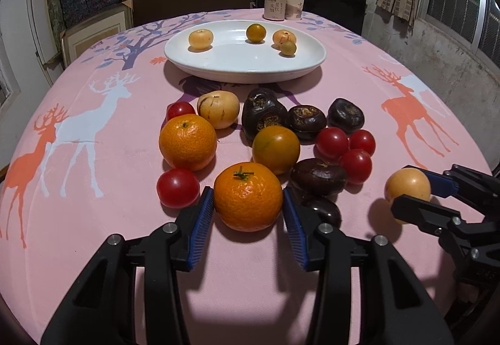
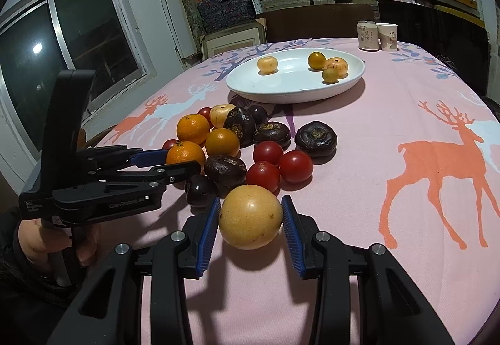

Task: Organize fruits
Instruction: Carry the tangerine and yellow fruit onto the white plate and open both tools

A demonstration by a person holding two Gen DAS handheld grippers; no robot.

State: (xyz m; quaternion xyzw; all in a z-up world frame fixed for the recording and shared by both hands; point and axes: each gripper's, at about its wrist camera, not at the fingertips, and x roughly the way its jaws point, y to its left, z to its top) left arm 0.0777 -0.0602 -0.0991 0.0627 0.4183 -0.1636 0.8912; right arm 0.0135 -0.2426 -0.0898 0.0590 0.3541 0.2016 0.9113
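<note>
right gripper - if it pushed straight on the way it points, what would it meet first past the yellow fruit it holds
Probably the red tomatoes just beyond the yellow fruit in the right gripper, though depth is hard to judge.

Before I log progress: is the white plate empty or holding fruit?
Holding fruit: the white plate carries four small yellow-orange fruits; the rest lie on the tablecloth.

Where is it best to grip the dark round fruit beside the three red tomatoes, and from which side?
Grip the dark fruit across its widest middle, coming from above. It is squat and rests flat, and the tomatoes crowd its near side, so probably only the top is free.
</note>
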